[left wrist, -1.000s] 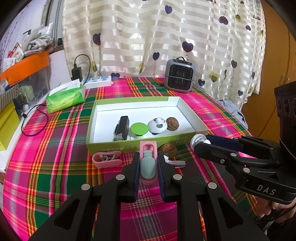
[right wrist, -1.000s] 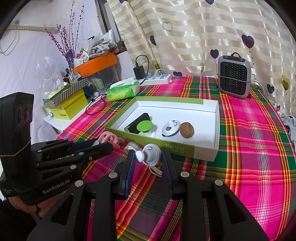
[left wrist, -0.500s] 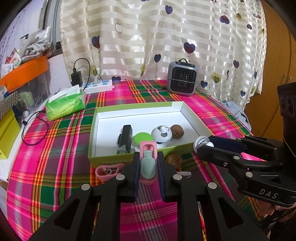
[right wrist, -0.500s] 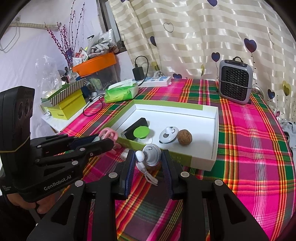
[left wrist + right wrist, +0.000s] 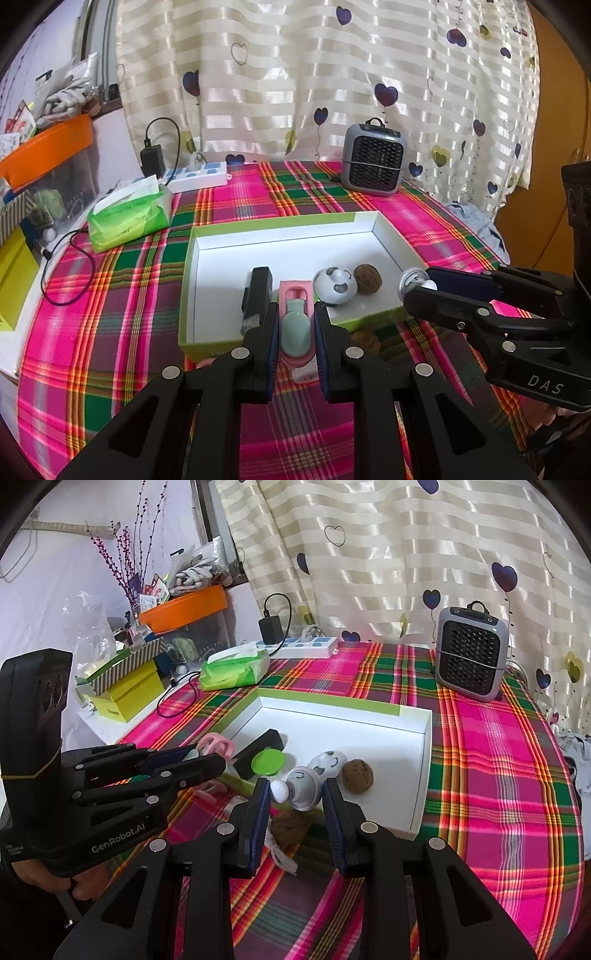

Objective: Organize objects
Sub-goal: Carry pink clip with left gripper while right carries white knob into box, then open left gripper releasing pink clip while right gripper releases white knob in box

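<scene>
I've got the pink-and-mint clip (image 5: 295, 328) pinched between the left gripper (image 5: 295, 332) pads, held just over the near wall of the green-edged box (image 5: 258, 227), lifted off the cloth. It looks like light hard plastic, smooth-sided, so it could twist if I squeeze off-centre; the flat long sides are the right place to hold, which is where I have it. The right gripper (image 5: 295, 797) is clamped on the small white round gadget (image 5: 303, 788) w/ a ball-shaped knob (image 5: 279, 791). It's also light and rigid, but rounded, so prob slippery; best held across the widest part of the body, not the knob. It hangs near the box's front edge too. Inside the box: black block (image 5: 256, 291), green lid (image 5: 267, 762), panda-face ball (image 5: 335, 286), walnut (image 5: 367, 279). Outside on the plaid tablecloth (image 5: 110, 295): another walnut (image 5: 290, 827), a pink ring piece (image 5: 218, 746), a white cord bit (image 5: 282, 856). Further back: tissue pack (image 5: 129, 216), small heater (image 5: 373, 164), power strip (image 5: 197, 177). My guess is that both items go into the box next.
</scene>
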`<state>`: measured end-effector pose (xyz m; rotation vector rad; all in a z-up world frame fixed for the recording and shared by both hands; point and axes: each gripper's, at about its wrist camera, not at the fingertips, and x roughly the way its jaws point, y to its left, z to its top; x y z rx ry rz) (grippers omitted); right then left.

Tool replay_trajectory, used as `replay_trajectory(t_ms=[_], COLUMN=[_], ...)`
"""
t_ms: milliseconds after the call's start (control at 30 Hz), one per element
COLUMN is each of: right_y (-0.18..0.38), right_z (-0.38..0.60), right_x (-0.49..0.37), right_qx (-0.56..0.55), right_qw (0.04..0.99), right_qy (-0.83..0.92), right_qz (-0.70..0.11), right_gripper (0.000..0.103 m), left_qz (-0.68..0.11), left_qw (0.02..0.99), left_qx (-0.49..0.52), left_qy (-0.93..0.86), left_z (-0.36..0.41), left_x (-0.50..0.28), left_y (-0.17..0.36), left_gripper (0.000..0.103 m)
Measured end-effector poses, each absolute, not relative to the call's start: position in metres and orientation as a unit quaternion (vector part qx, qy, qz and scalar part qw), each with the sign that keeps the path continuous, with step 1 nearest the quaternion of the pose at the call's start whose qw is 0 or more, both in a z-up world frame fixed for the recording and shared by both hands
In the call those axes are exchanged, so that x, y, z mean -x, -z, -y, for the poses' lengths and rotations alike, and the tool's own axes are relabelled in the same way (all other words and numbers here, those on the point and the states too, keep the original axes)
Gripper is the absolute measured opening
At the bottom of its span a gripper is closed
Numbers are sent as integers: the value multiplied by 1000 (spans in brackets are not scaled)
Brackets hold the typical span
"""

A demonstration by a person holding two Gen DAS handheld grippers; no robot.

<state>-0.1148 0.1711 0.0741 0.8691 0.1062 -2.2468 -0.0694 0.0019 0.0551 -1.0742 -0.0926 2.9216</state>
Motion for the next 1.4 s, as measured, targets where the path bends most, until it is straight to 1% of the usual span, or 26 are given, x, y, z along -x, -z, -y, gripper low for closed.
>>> replay_trajectory(t_ms=[733,1067,1400], right_y=[-73,-55,-41], right_z=[-167,-174,-170], right_x=[152,170,177], right_qx=[-343,-370,-393], right_qw=[344,325,325], right_qy=[873,869,859], right_qz=[-52,-42,-49], right_gripper=[30,30,30], left_qz=[32,43,49], left_qw=[-3,-19,-23], left_qx=[347,351,362], left_qy=[-937,-935,-931], left_z=[18,33,41], left_x=[101,116,126], left_y=[-52,-41,-30], left_gripper=[16,16,16])
